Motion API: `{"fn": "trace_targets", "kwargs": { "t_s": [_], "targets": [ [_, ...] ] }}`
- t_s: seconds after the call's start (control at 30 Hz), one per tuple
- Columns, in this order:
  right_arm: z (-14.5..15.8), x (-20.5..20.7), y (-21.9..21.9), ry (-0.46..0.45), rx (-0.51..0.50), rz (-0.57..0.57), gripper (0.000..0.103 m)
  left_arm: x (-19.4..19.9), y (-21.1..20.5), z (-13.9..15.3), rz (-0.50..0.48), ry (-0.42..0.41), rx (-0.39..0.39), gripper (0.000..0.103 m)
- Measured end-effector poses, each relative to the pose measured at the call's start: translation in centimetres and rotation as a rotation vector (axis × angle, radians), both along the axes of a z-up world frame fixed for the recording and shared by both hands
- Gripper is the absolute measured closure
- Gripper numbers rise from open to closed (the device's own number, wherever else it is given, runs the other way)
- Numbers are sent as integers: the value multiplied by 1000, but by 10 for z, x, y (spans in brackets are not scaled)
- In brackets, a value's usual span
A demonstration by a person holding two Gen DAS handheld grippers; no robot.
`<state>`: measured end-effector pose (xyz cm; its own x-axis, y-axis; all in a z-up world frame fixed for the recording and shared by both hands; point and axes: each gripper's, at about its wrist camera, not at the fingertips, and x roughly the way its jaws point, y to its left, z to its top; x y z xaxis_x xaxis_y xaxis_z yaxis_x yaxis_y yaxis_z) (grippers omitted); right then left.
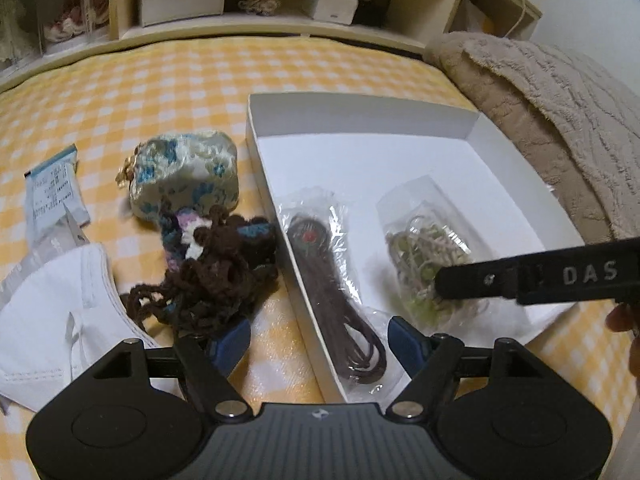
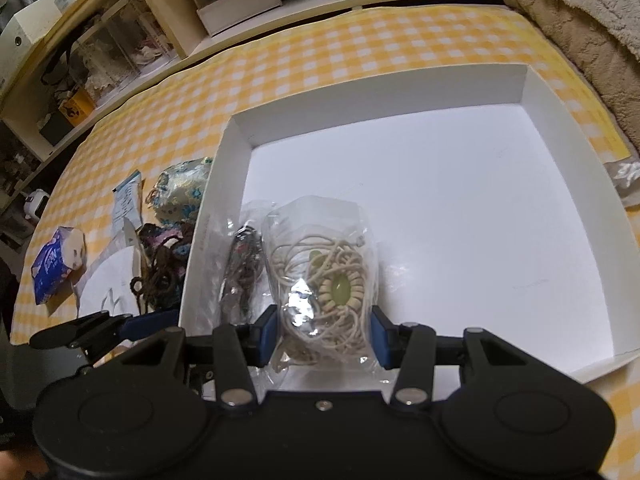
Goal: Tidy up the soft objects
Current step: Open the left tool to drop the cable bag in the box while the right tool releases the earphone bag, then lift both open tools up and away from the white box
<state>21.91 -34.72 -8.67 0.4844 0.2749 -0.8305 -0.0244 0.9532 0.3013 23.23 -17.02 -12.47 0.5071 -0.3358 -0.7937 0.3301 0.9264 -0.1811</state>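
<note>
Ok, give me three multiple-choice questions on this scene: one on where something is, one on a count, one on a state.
1. The floral pouch lies:
A. in the white box
B. on a shelf
C. on the checked cloth, outside the box

2. How many clear bags lie in the box?
A. one
B. two
C. four

3. The left gripper is:
A. open
B. shut on the pouch
C. shut on yarn

Answers:
1. C, the pouch sits beside the box's left wall.
2. B, one holds dark cord and one holds cream cord.
3. A, its pads stand wide apart and press nothing.
</note>
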Motion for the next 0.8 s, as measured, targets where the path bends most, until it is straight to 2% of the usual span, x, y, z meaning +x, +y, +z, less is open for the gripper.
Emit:
{"fn": "trace_targets", "kwargs": {
  "t_s": [0.07, 0.13, 0.17, 0.27, 0.47, 0.6, 0.67, 0.8],
  "targets": [
    [0, 0, 0, 5, 16, -1, 53, 0, 1, 4, -7, -11, -7, 27],
    [3, -1, -3, 3, 41, -18, 39, -1, 2, 10, -18, -18, -16, 26],
    [5, -2, -6, -6, 58, -35, 37, -2, 3, 12, -20, -17, -20, 26],
    [8, -6, -16, -9, 78, -85, 36, -4, 4, 17, -21, -14, -27, 26],
    [13, -14, -22, -13, 46, -128, 36, -14, 7, 27, -23, -17, -37, 25],
    [29, -24, -18, -65, -1, -117, 35, -22, 12, 40, -14, -36, -53, 22],
    [42, -32, -15, -112, -36, -117, 30, -26, 16, 49, -9, -50, -62, 22],
    [61, -46, -15, -172, -39, -105, 27, -36, 25, 66, 1, -82, -77, 20]
  ]
}}
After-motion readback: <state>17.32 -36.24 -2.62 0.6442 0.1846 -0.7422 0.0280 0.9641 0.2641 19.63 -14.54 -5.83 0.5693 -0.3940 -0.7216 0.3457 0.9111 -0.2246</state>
